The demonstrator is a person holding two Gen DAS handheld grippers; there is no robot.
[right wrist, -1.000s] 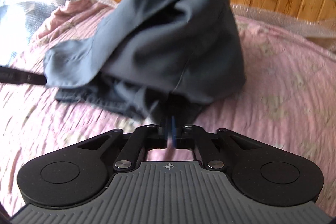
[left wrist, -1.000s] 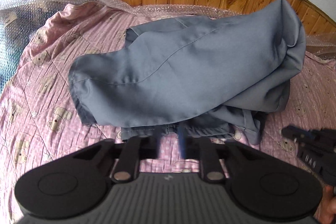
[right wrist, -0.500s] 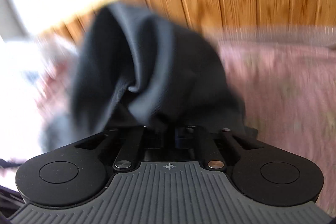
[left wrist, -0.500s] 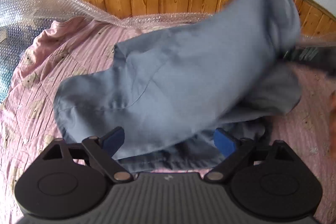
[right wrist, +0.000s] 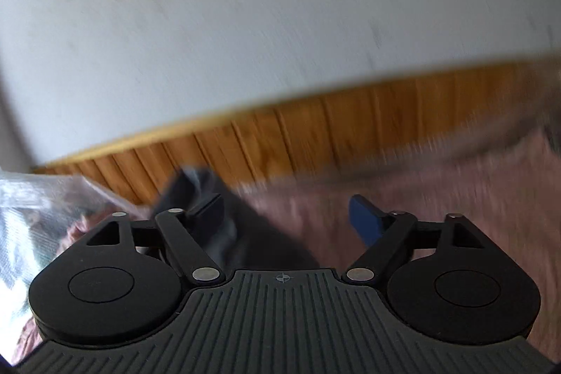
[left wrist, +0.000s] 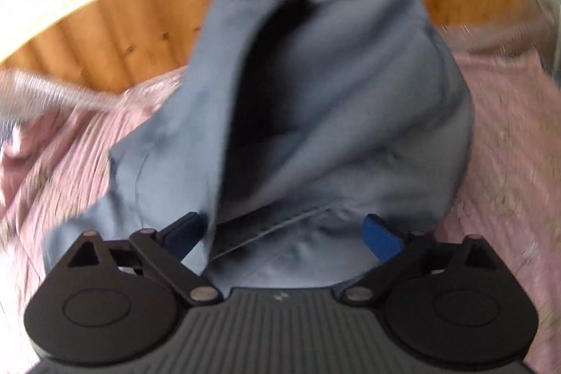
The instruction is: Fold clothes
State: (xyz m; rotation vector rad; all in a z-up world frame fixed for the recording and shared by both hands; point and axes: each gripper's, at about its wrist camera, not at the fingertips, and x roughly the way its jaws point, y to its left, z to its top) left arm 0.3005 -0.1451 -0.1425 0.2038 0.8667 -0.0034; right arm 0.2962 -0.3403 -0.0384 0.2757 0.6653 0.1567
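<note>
The left gripper has just been opening and now stands wide, with the grey garment heaped up between and beyond its blue pads, not pinched. The right gripper has just been opening too (part of the dark cloth shows by its left pad), above the pink bedspread.

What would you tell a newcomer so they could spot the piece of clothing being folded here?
Look at the bed with the pink quilt running along the wood-panelled wall. In the middle of it a grey-blue garment stands heaped in a tall, loose mound with a dark hollow fold down its front. It is the only plain grey cloth there; beside it lies only clear bubble wrap.
</note>
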